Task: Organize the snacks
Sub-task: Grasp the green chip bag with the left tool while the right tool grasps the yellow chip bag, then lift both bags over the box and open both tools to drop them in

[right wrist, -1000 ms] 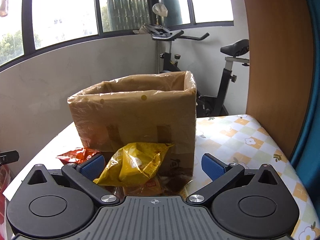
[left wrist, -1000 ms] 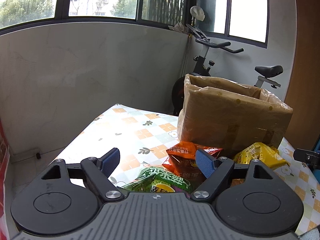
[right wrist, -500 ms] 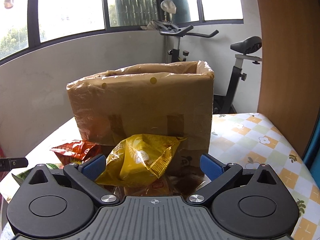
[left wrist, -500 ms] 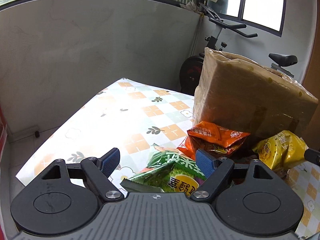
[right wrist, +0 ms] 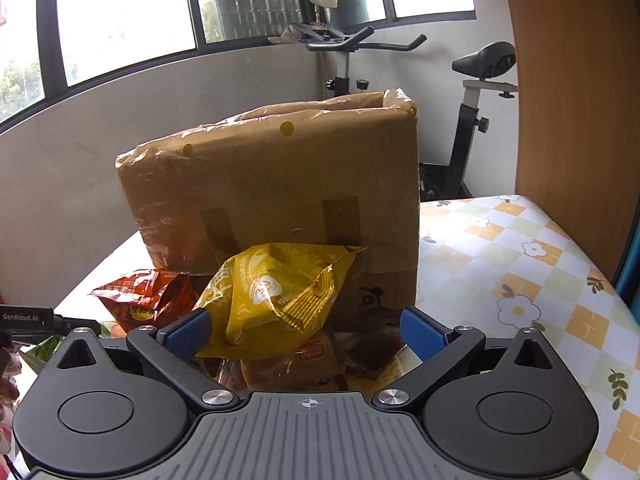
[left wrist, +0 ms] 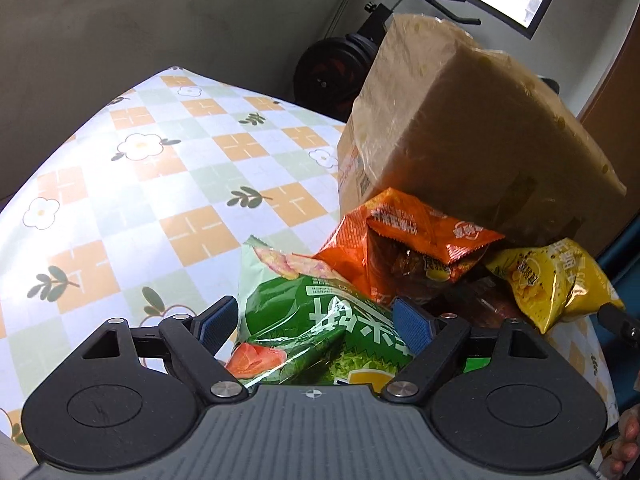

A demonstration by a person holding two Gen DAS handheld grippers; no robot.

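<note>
A pile of snack bags lies in front of a cardboard box (left wrist: 460, 128) lined with plastic. In the left wrist view my left gripper (left wrist: 316, 320) is open, its blue pads on either side of a green snack bag (left wrist: 320, 320). An orange bag (left wrist: 404, 236) and a yellow bag (left wrist: 548, 280) lie beyond it. In the right wrist view my right gripper (right wrist: 304, 328) is open around the yellow bag (right wrist: 276, 292), with the box (right wrist: 276, 188) behind and the orange-red bag (right wrist: 144, 292) to the left. More packets (right wrist: 320, 364) lie under the yellow bag.
The table (left wrist: 160, 184) has a checked floral cloth, bare to the left of the pile. An exercise bike (right wrist: 472, 120) stands behind the table by the wall. A wooden panel (right wrist: 568, 100) rises at the right edge. The left gripper's body (right wrist: 28, 318) shows at far left.
My left gripper has tilted down and moved forward over the green bag, which now lies between its fingers. My right gripper has edged closer to the yellow bag and box.
</note>
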